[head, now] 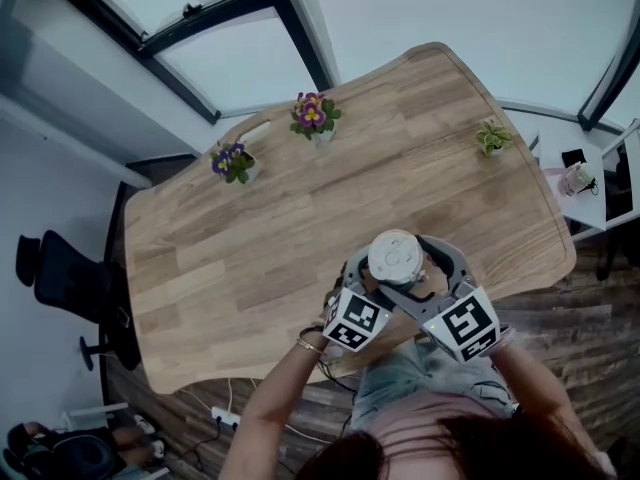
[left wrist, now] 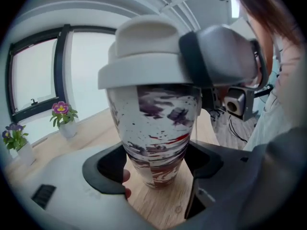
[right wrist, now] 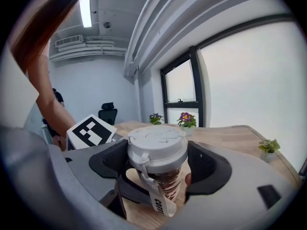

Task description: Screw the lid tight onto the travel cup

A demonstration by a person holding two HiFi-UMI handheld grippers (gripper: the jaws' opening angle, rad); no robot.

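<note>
Travel cup (left wrist: 156, 128): white body with dark purple and red flecks, upright on the wooden surface (head: 300, 248) close to its near edge, base on the wood.

Lid (right wrist: 157, 145): white, on top of the cup. Its rim hides the thread, so how far it is seated cannot be told.

Left gripper (left wrist: 153, 164): jaws closed against the lower body of the cup, one on each side.

Right gripper (right wrist: 158, 164): jaws closed on the lid's rim from both sides. The left gripper view shows one of its grey jaws pressed to the lid's side.

Hidden or cut off: the head view shows only the lid's round top, since the lid and both marker cubes cover the body. A strap (right wrist: 158, 200) hangs from the lid, its print cut off and only partly legible. A fingertip (left wrist: 125, 177) shows beside the left gripper's jaw.

Surroundings: two pots of purple flowers (head: 313, 116) (head: 233, 161) and a small green plant (head: 492, 138) along the far edge, well apart from the cup; a dark office chair (head: 60, 278) on the floor; windows behind.
</note>
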